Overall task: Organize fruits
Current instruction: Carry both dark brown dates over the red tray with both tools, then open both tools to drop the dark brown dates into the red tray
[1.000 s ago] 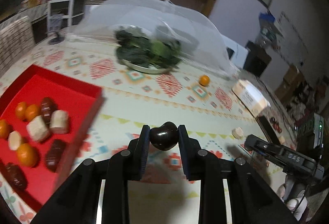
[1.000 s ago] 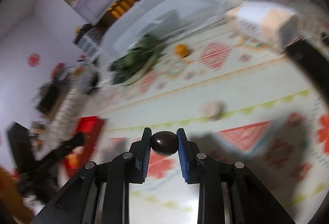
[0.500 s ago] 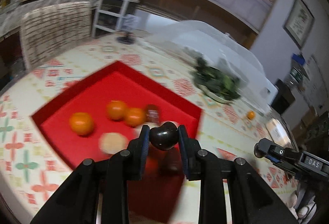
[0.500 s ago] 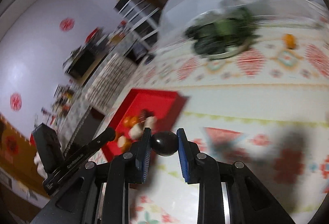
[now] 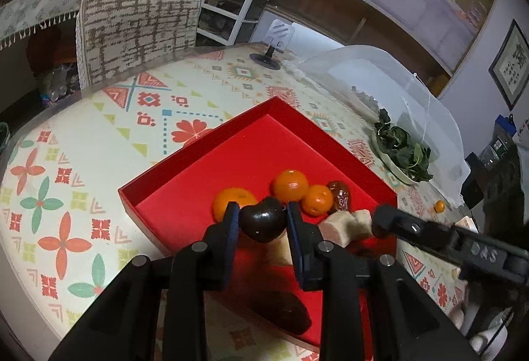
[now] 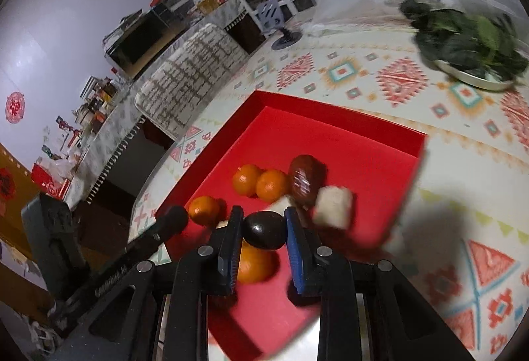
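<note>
My left gripper is shut on a dark chestnut and holds it above the red tray. My right gripper is shut on a second dark chestnut, also above the red tray. The tray holds oranges, a brown date and pale white chunks. The right gripper shows in the left wrist view at the right. The left one shows in the right wrist view at the left.
A plate of green leaves sits under a clear mesh cover. A lone orange lies on the patterned tablecloth to the far right. A patterned chair back stands beyond the table's left edge.
Both grippers have swung left from the open tablecloth to above the red tray, each still holding its chestnut.
</note>
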Tool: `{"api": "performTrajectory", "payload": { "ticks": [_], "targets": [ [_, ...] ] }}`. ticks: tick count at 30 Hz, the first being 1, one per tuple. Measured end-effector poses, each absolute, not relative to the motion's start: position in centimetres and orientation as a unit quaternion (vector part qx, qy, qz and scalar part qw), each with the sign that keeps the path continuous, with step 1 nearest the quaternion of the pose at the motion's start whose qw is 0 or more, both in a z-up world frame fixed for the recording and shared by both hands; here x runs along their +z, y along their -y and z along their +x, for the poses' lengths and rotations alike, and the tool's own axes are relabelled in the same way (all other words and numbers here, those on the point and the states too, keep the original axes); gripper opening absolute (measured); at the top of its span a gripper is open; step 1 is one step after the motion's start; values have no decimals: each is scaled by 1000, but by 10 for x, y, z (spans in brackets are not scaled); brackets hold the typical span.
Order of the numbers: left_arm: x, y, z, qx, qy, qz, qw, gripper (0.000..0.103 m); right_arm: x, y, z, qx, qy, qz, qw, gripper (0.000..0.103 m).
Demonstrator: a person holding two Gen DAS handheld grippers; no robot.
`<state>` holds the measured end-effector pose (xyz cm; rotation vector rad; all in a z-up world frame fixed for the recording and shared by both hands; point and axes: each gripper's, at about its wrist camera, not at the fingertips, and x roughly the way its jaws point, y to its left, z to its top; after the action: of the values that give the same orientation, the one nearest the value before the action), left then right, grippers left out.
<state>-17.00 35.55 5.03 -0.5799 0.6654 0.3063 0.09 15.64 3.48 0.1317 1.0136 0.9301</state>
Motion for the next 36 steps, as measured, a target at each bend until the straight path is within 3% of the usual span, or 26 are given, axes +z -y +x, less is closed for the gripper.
{"api": "performTrajectory", "payload": {
  "ticks": [3,10,12,14,21,26,30,36],
  "targets": [
    [48,-359,-172,143,-320,-284,892,29,33,-180,5,429,-470,47,770,29],
    [54,-365,-178,146,-303,-293,895,55,25,-211,19,426,-474,40,770,31],
    [56,-365,-179,146,-301,-292,896,59,26,-211,23,424,-475,50,769,46],
    [57,-364,-179,144,-300,-291,897,60,30,-208,23,429,-470,64,769,50],
    [65,-347,-178,145,-296,-265,906,63,51,-174,10,423,-445,73,786,53],
    [82,-314,-177,178,-282,-189,924,75,56,-135,-18,380,-414,34,826,53],
    [94,-282,-176,213,-273,-125,930,94,55,-103,-33,351,-396,23,848,54],
    [102,-245,-172,215,-275,-91,933,96,50,-63,-49,320,-383,14,867,59]
  ]
}}
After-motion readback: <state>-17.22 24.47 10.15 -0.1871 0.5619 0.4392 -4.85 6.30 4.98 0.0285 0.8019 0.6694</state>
